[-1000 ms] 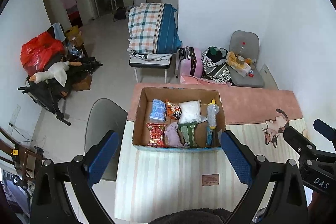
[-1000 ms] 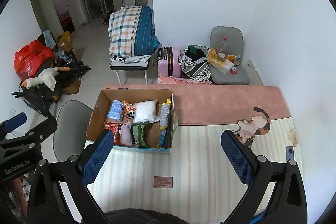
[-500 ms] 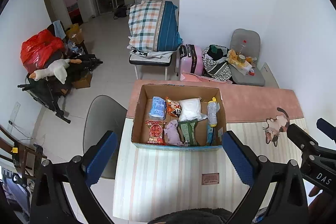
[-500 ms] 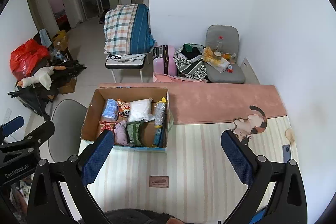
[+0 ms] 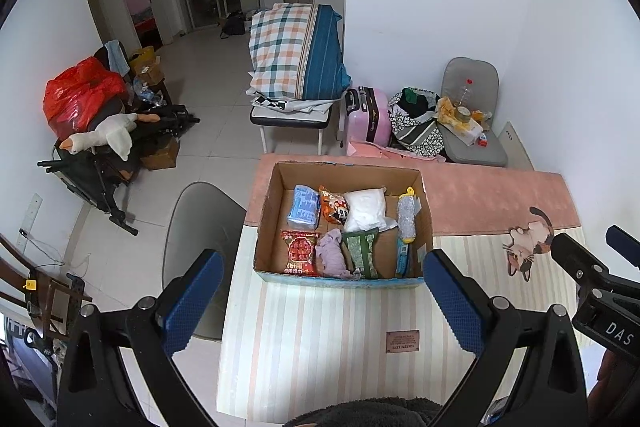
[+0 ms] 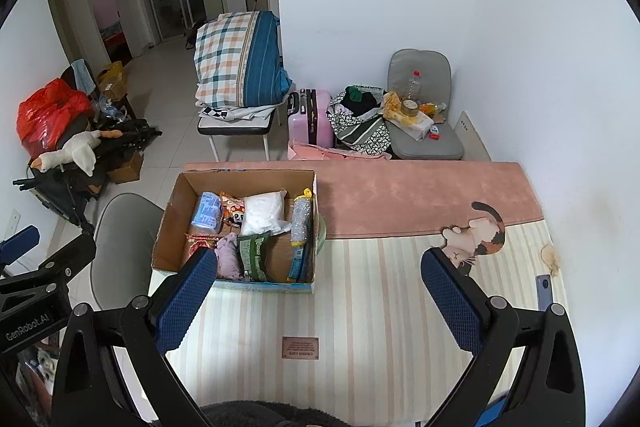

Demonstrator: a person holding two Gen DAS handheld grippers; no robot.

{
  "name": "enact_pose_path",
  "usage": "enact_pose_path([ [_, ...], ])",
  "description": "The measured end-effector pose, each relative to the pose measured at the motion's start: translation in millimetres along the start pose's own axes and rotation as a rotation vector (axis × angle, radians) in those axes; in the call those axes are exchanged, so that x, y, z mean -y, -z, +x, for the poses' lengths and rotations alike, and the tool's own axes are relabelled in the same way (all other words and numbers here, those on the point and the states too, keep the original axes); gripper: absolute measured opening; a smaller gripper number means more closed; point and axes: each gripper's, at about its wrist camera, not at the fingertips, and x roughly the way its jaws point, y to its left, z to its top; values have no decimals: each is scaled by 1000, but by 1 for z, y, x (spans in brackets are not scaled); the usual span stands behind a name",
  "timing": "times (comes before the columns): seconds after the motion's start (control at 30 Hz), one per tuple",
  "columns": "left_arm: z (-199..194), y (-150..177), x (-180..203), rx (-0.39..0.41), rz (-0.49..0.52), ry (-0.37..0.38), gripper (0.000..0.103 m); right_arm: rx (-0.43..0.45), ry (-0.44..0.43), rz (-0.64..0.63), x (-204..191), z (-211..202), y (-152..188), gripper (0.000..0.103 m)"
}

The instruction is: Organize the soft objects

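An open cardboard box (image 5: 272, 211) (image 6: 168, 223) stands on the striped table mat (image 5: 320, 339) (image 6: 360, 299). It holds several soft items: a blue tissue pack (image 5: 303, 207), an orange snack bag (image 5: 334, 205), a white pouch (image 5: 366, 209) (image 6: 264, 213), a red packet (image 5: 299, 251), a lilac cloth (image 5: 331, 254) (image 6: 229, 254), a green packet (image 5: 362, 253) and a bubble-wrapped roll (image 5: 406, 215) (image 6: 301, 217). My left gripper (image 5: 320, 301) is open and empty, above the table in front of the box. My right gripper (image 6: 316, 303) is open and empty, right of the box.
A pink runner (image 6: 420, 199) covers the table's far side, with a cat figure (image 6: 476, 237). A grey chair (image 5: 200, 223) stands left of the table. Beyond are a stool with folded bedding (image 5: 296, 59), a pink suitcase (image 5: 368, 115), a cluttered grey chair (image 5: 472, 131) and a white wall.
Both grippers have drifted slightly back and up, so the box sits a little lower and farther in view. Both stay open and empty.
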Motion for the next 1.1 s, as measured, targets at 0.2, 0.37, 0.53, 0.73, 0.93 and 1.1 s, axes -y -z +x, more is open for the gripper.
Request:
enact_pose_path([
  [0.2,-1,1,1,0,1,0,102,-4,-9,6,4,0,1,103],
  [0.37,-1,1,1,-1,-1,-2,102,-2,-9,-1,5,-3,3,103],
  [0.53,-1,6,1,-3,-4,-3,102,-2,-8,-1,5,-4,4,103],
  [0.73,0,5,0,-2,-2,-3,102,-10,-17,-4,4,-2,7,103],
  [0.93,-1,5,0,-3,-4,-3,102,-7,-17,-9,4,-4,8,103],
  [1.1,-1,5,0,-2,-5,-2,102,-7,-15,-12,4,-4,7,103],
])
